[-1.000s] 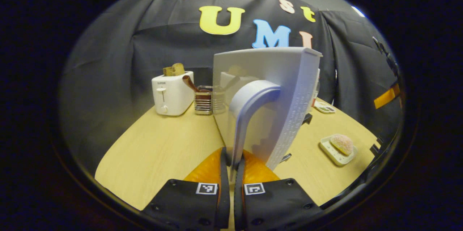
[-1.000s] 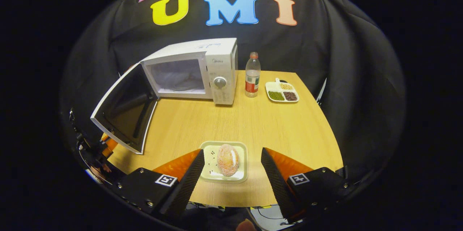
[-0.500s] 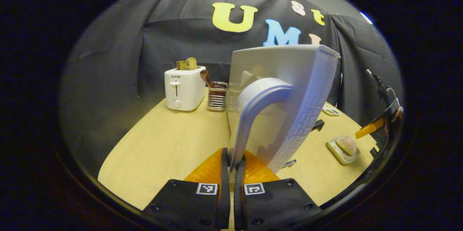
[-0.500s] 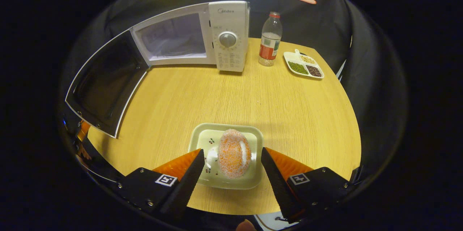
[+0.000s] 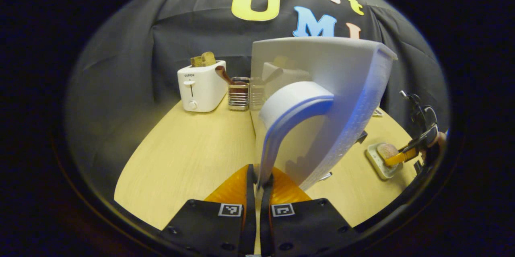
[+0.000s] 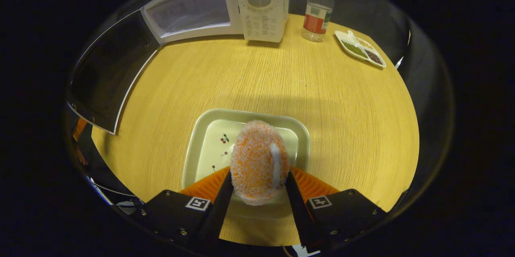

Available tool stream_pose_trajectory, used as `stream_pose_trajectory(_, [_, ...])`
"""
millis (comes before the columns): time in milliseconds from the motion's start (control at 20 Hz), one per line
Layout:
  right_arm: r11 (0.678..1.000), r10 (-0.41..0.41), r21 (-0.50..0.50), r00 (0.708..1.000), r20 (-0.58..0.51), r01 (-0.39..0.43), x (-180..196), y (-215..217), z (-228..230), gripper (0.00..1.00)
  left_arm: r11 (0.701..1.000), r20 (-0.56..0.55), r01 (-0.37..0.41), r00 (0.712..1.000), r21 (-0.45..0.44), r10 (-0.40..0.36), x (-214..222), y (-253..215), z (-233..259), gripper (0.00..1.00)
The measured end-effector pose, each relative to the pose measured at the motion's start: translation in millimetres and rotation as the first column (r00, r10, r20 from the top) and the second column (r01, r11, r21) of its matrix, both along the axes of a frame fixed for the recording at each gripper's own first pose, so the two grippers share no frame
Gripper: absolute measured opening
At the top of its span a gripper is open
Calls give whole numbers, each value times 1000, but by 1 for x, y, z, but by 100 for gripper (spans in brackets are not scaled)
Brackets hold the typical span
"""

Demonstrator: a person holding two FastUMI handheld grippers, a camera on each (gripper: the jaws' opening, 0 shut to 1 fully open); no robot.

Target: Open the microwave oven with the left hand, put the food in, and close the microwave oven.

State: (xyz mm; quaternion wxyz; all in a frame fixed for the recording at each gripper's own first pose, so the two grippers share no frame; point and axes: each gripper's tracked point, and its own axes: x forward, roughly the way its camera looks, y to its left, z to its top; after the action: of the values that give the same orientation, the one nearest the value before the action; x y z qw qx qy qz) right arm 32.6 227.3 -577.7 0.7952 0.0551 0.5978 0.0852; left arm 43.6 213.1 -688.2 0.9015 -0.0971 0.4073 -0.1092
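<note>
The white microwave (image 6: 261,7) stands at the back of the table with its cavity showing and its door (image 6: 108,76) swung wide open to the left. My left gripper (image 5: 258,180) is shut on the lower end of the door handle (image 5: 289,116), and the door (image 5: 342,88) rises right in front of it. A sugar-coated orange bun (image 6: 259,160) rests on a pale rectangular plate (image 6: 201,144) near the table's front edge. My right gripper (image 6: 258,174) is shut on the bun, one finger against each side. In the left gripper view that gripper (image 5: 406,154) hangs over the plate (image 5: 376,160).
A water bottle (image 6: 318,17) and a divided dish of beans (image 6: 360,46) stand right of the microwave. A white toaster (image 5: 201,86) with bread and a wire utensil holder (image 5: 238,96) sit at the table's back left. Bare wood (image 6: 281,84) lies between plate and microwave.
My right gripper came down over the plate and its fingers narrowed onto the bun. The left gripper kept its hold on the handle as the door swung a little wider.
</note>
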Motion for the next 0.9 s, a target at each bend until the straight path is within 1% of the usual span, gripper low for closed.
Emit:
stream_pose_trajectory(50, [1000, -1, -7, 1000, 2, 1, -1, 2, -2, 72, 1000, 5, -7, 1000, -4, 7, -1, 0, 0, 11])
stream_pose_trajectory(100, [1000, -12, -1, 1000, -1, 12, -2, 2, -2, 66, 1000, 7, -16, 1000, -7, 16, -1, 1, 0, 13])
stream_pose_trajectory(150, [1000, -31, 2, 999, -14, 31, -2, 4, -7, 67, 999, 14, -30, 999, -12, 30, 0, 0, 0, 11])
stream_pose_trajectory(200, [999, -39, 13, 999, -28, 39, -2, 2, -2, 59, 999, 14, -35, 999, -15, 36, 0, -1, 0, 13])
stream_pose_trajectory(400, [991, -118, 49, 991, -58, 121, 5, 1, 10, 59, 999, 34, -32, 999, -13, 33, 0, -3, 1, 11])
stream_pose_trajectory(450, [990, -125, 56, 991, -55, 128, 8, 1, 16, 59, 999, 48, -36, 998, -15, 36, -1, -2, 1, 11])
stream_pose_trajectory(550, [993, -107, 53, 994, -28, 109, 14, 2, 30, 59, 998, 67, -51, 996, -28, 53, -1, 0, 1, 11])
stream_pose_trajectory(600, [995, -88, 49, 996, -9, 88, 16, 5, 37, 59, 998, 71, -57, 996, -34, 59, -1, 0, 0, 13])
stream_pose_trajectory(700, [995, -62, 80, 998, 27, 59, 23, 19, 53, 59, 998, 85, -56, 995, -34, 59, -2, -1, -1, 13])
stream_pose_trajectory(800, [987, -79, 143, 996, 38, 73, 30, 38, 69, 59, 997, 94, -62, 993, -41, 66, 0, -1, -1, 11])
stream_pose_trajectory(900, [978, -106, 186, 993, 47, 95, 43, 56, 84, 59, 996, 102, -71, 992, -50, 76, 0, -1, -1, 11])
